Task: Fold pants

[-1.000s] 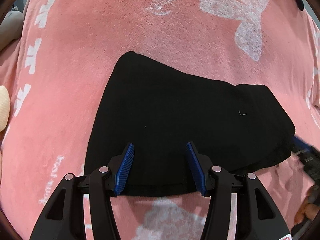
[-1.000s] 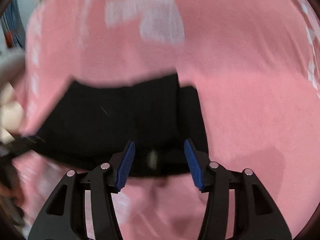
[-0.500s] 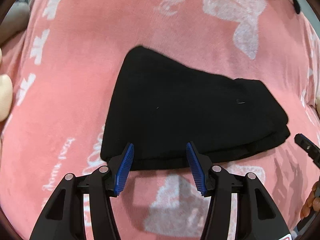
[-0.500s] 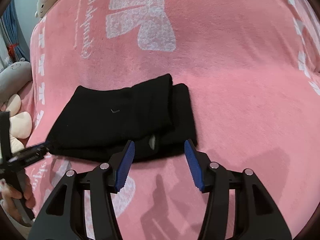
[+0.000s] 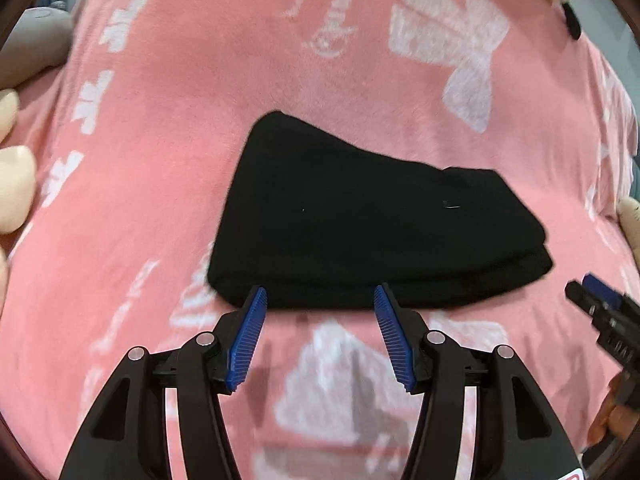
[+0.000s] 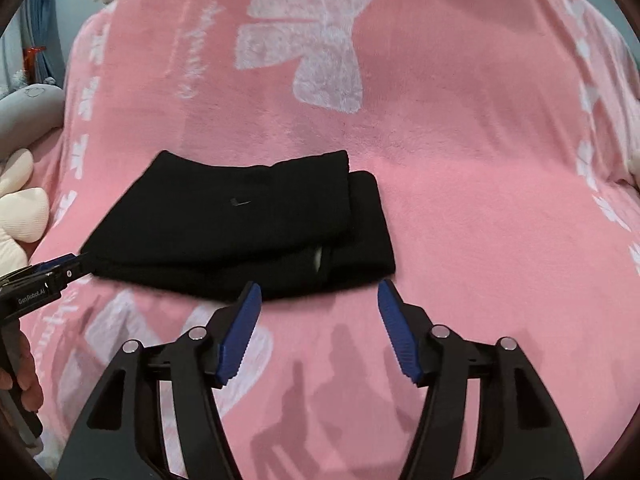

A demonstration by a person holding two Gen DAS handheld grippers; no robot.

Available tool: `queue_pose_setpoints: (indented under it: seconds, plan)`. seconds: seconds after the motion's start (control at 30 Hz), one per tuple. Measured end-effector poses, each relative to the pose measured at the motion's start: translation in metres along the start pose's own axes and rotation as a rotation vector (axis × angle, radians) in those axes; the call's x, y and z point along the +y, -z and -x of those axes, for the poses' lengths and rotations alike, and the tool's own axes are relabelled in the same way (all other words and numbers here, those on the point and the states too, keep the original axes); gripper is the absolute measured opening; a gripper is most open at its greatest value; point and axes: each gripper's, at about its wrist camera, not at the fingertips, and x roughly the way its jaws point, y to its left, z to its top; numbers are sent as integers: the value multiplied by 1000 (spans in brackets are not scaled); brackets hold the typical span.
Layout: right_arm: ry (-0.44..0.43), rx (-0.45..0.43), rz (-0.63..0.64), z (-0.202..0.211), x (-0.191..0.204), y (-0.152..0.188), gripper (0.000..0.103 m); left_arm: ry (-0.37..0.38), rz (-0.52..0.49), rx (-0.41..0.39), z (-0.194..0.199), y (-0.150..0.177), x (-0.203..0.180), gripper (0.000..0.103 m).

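Pants (image 5: 372,232) are seen folded on the pink blanket (image 5: 160,160) just ahead of the left gripper (image 5: 320,300), whose jaws have just been opening and are parted with nothing between them. From the right wrist, the pants (image 6: 240,224) lie ahead and left of the right gripper (image 6: 318,296), likewise just opened and empty.

Both grippers: left gripper (image 5: 319,296) and right gripper (image 6: 319,292) black plastic, ribbed blue pads (image 5: 245,344), silver screws (image 6: 196,333), white "GenRobot.AI" lettering.
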Motion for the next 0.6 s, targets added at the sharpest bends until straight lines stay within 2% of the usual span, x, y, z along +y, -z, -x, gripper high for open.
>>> queue_pose_setpoints:
  seconds: [0.07, 0.17, 0.23, 0.3, 0.33, 0.43, 0.5, 0.6]
  plan:
    - [-8, -4, -20, 17, 2, 10, 65, 13, 24, -34, 23, 11, -1, 57]
    - [-19, -12, -55, 40, 5, 22, 67, 17, 40, -55, 46, 23, -3, 64]
    - [-7, -20, -71, 53, 8, 29, 73, 19, 36, -70, 63, 32, -5, 70]
    - [6, -44, -79, 67, 13, 37, 79, 4, 18, -90, 76, 40, -11, 84]
    - [26, -54, -72, 73, 16, 43, 81, -6, 5, -104, 82, 44, -14, 86]
    - [63, -53, -49, 82, 28, 62, 83, -45, -37, -105, 95, 64, -24, 86]
    - [60, -47, -48, 84, 33, 73, 83, -41, -55, -75, 94, 78, -26, 86]
    - [67, -42, -25, 84, 41, 89, 84, -71, -53, -85, 94, 98, -23, 86]
